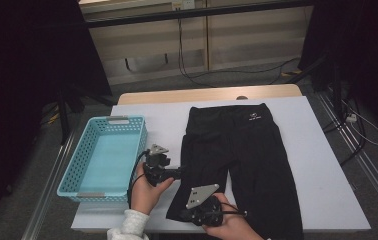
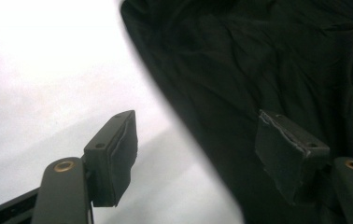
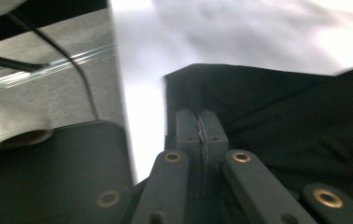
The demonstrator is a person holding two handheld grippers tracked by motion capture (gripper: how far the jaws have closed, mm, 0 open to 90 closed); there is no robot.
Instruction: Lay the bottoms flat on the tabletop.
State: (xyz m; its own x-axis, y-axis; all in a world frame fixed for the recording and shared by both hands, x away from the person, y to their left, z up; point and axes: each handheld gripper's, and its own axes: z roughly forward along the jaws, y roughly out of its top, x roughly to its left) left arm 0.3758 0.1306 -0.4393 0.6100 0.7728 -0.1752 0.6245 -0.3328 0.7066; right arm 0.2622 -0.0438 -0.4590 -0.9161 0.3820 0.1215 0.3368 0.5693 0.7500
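Observation:
Black trousers (image 1: 242,150) lie flat on the white table (image 1: 317,165), waistband at the far side and legs toward me. My left gripper (image 1: 179,172) is at the outer edge of the left leg; in the left gripper view it (image 2: 198,149) stands open, one pad over the bare table and the other over the dark cloth (image 2: 268,70). My right gripper (image 1: 183,216) is at the hem of the same leg near the front edge. In the right gripper view its jaws (image 3: 201,126) are pressed together on the cloth (image 3: 282,121) close to the hem corner.
A light blue perforated basket (image 1: 84,145) stands at the table's left side, nothing inside it. The table's front edge runs just below the right gripper. Grey floor with cables and a metal rail (image 3: 62,65) lies past the edge.

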